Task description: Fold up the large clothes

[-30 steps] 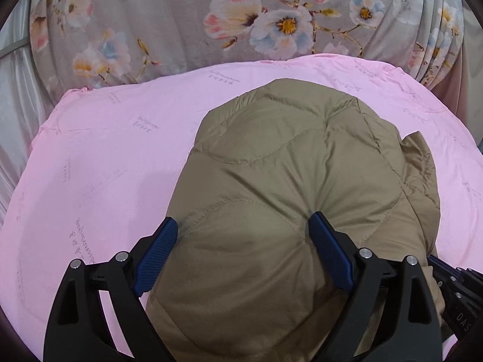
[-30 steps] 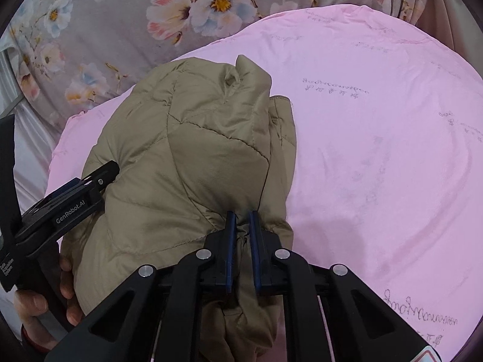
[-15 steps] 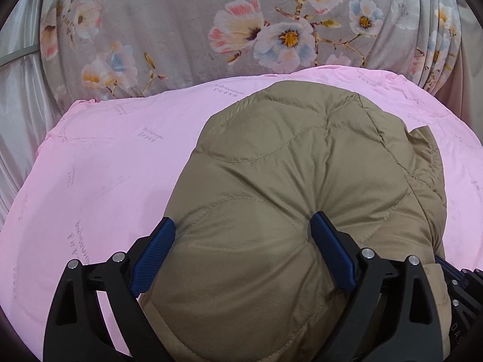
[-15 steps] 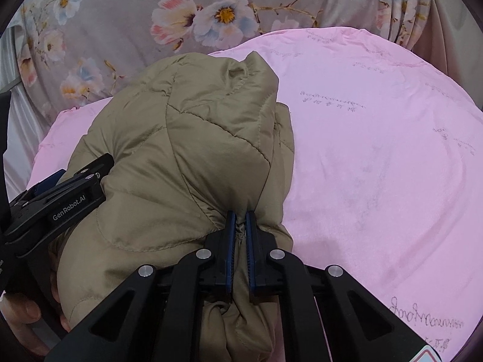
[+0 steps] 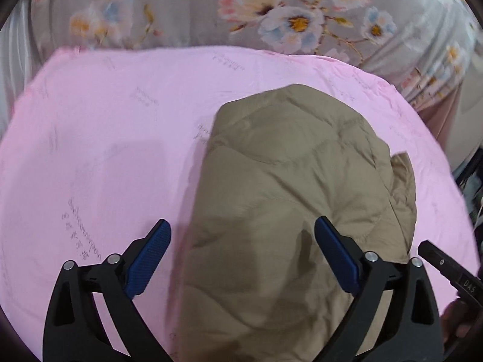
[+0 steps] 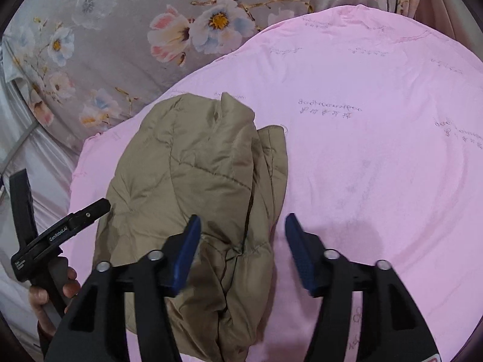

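Surface: pink sheet (image 5: 99,157) w/ faint printed script, spread flat; grey floral fabric (image 5: 187,9) ran along its far edge in both views.

Task item: tan quilted jacket (image 5: 289,199) lay bundled on the pink sheet, folded into a compact puffy mound w/ stitched quilting lines across the top. In the right wrist view the jacket (image 6: 199,187) sat left of centre, a layered edge and a dark seam running down its right side; a small peak of fabric stood up at the far end.

Left claw: your left gripper (image 5: 241,256) was spread wide above the near part of the jacket, holding nothing. Its right blue pad (image 5: 335,256) was over the tan fabric; its left pad was over bare pink sheet, just beside the jacket's edge. Contact w/ the fabric could not be told.

Right claw: your right gripper (image 6: 241,253) was also spread apart, gripping nothing. Its left pad (image 6: 187,253) was over the jacket's near right part; the other was over pink sheet.

Periphery: your left hand (image 6: 51,298) showed at lower left of the right wrist view, wrapped round the black handle of its tool.
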The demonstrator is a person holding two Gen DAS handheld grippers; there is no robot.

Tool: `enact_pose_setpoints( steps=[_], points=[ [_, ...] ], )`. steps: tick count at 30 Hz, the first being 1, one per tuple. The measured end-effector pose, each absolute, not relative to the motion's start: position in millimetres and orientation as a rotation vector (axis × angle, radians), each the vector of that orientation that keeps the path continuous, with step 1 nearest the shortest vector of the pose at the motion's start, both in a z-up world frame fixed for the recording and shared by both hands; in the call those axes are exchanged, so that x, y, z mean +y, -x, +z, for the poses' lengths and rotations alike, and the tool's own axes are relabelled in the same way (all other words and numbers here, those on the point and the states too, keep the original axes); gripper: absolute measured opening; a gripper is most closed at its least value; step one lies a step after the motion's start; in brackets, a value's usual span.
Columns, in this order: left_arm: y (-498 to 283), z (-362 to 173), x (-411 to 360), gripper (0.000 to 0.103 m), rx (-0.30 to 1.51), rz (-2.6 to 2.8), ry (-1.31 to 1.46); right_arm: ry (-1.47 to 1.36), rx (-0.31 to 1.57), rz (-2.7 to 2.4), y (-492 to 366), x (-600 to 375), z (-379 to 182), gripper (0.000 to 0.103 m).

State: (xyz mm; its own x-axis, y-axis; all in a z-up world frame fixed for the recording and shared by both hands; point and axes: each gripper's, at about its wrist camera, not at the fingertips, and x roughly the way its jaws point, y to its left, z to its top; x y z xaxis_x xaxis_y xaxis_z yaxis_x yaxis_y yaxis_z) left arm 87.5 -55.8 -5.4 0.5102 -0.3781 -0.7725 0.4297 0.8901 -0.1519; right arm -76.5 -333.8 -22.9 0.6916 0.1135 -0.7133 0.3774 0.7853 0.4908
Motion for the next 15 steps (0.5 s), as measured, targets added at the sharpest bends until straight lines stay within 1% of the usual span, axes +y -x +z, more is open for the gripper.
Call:
enact_pose_setpoints(
  steps=[1,5,6,10,13,15],
  points=[
    [-98.2,-5.9,-46.9,0.094,0.945,-0.495,-0.022,-0.698,0.839,-0.129,72.4,-337.4,-27.3,0.069],
    [-125.5,-27.2,-34.0,0.095,1.106,-0.586,0.071,-0.894,0.930,0.031,55.5,-346.0,-56.1,0.071],
    [-130.3,-32.7,-31.5,0.095,1.144,-0.617,0.112,-0.950,0.942,0.059,52.1,-347.0,-64.5,0.073],
    [-143.2,-55.6,-25.3,0.098,1.272,-0.712,0.279,-1.090,0.946,0.142,46.5,-349.0,-85.9,0.080],
    [-145.3,-71.2,-30.5,0.098,1.340,-0.777,0.368,-1.124,0.933,0.182,42.5,-343.7,-92.9,0.087],
    [-142.8,-78.0,-37.8,0.098,1.368,-0.797,0.388,-1.114,0.927,0.195,38.5,-338.0,-91.2,0.087]
  ],
)
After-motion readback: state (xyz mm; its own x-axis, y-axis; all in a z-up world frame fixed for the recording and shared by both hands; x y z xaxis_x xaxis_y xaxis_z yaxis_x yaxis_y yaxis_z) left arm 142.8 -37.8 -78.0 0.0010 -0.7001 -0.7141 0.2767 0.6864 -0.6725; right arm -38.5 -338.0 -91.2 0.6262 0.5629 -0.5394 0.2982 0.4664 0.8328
